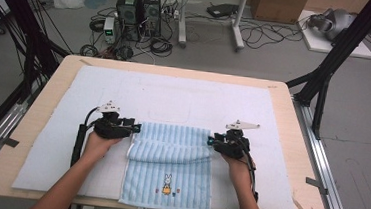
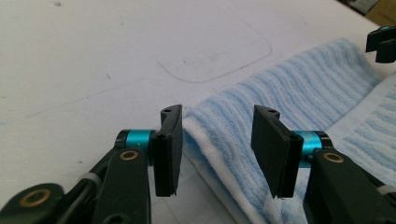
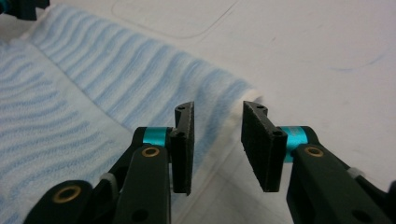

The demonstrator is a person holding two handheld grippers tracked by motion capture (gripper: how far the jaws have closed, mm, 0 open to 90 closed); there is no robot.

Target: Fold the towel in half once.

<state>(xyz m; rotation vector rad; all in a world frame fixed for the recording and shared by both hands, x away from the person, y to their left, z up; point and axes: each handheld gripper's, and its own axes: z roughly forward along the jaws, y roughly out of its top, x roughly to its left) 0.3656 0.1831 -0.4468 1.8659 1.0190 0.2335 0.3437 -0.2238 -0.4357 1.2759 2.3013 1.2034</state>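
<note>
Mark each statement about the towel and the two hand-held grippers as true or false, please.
1. The blue striped towel has its far part folded over toward the person. True.
2. The left hand-held gripper is clamped shut on the towel. False: its jaws stand apart, with the towel's edge between them and unpressed.
3. A small rabbit picture is on the towel's near part. True.
4. The right hand-held gripper holds a cup. False: its jaws are open at the towel's folded edge.
5. The towel lies on bare wood. False: it lies on a white mat.
</note>
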